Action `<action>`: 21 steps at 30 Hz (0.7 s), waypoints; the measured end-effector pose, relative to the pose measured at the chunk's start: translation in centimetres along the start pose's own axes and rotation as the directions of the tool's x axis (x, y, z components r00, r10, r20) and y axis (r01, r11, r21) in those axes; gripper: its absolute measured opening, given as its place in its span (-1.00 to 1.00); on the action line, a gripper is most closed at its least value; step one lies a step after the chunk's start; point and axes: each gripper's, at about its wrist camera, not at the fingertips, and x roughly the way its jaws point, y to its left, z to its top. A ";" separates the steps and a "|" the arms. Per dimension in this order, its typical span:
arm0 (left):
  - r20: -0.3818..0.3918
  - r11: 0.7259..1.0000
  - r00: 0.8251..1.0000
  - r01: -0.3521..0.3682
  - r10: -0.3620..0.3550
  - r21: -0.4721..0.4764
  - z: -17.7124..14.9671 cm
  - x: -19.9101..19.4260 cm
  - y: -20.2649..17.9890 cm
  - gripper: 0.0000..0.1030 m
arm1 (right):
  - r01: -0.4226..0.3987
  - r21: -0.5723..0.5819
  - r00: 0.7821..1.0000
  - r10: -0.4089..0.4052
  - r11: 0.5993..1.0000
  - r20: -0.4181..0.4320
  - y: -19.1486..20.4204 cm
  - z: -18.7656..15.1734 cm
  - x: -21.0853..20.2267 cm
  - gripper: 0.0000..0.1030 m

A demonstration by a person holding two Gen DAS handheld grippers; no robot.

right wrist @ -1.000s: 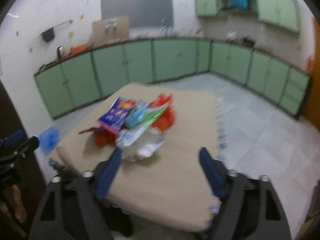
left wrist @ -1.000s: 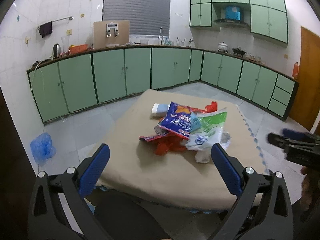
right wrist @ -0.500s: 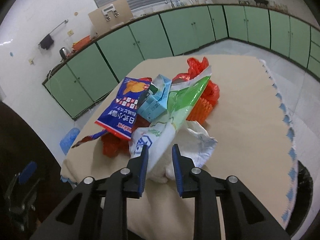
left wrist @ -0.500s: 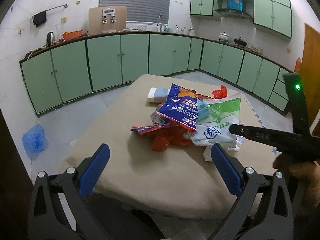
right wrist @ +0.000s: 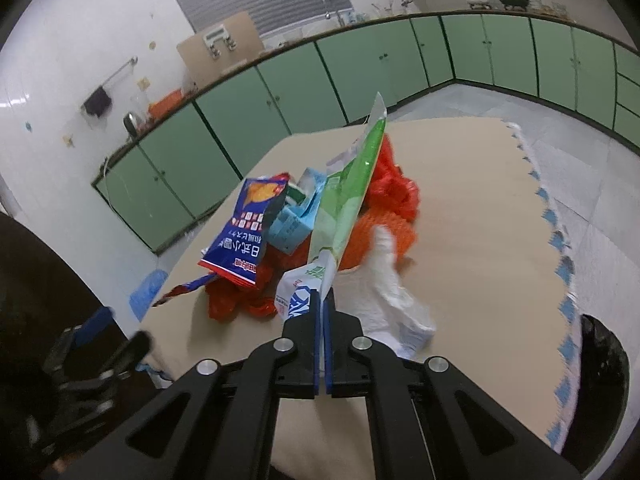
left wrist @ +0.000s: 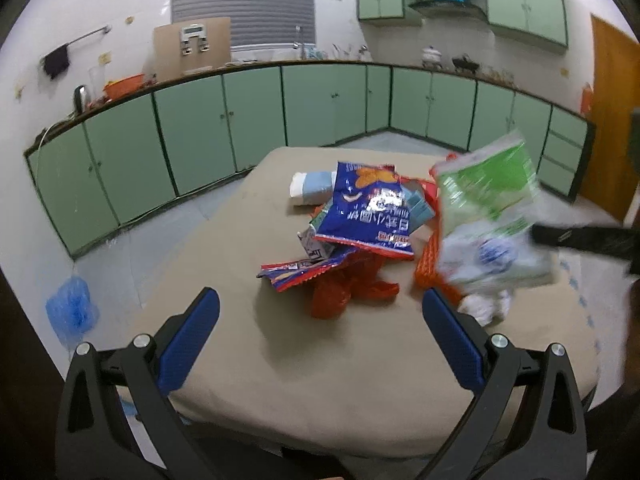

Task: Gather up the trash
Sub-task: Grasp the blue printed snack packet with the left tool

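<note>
Right tongs [right wrist: 322, 308] clench the green bag [right wrist: 352, 196]; left tongs [left wrist: 318, 316] gape, empty. Most trash (chip bag [left wrist: 366, 216], red plastic [left wrist: 344, 288]) is left on the table [left wrist: 340, 380].

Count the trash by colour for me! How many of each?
Blue: 3, the chip bag, the small carton, the torn wrapper.
Red or orange: 2, the plastic bag, the net.
Green-white: 1, the pouch in the right gripper.
White: 2, the tissue, the roll.
Total: 8.
</note>
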 end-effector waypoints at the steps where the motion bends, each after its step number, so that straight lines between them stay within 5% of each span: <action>1: -0.007 1.000 1.000 0.004 -0.004 0.023 -0.1 0.6 0.0 0.90 | -0.003 -0.001 1.000 0.003 1.000 0.017 -0.2 0.0 -1.0 -0.97; 9: -0.017 0.985 1.000 -0.006 0.009 0.175 0.2 3.5 0.5 0.86 | -0.024 0.036 0.998 0.022 0.999 0.065 -1.5 1.0 -3.7 -0.97; 11: -0.035 0.982 0.999 -0.004 0.011 0.188 0.4 4.3 0.8 0.50 | -0.018 0.036 0.997 0.016 0.999 0.076 -1.6 1.1 -4.1 -0.97; 13: -0.093 0.984 0.995 0.041 -0.025 0.173 0.4 5.7 1.2 -0.09 | -0.015 0.039 0.997 0.012 0.999 0.082 -1.7 1.3 -4.6 -0.97; 21: -0.075 0.989 0.995 0.074 -0.065 0.129 0.2 4.9 1.5 -0.93 | -0.005 0.049 0.996 0.000 0.999 0.090 -2.1 0.8 -6.0 -0.97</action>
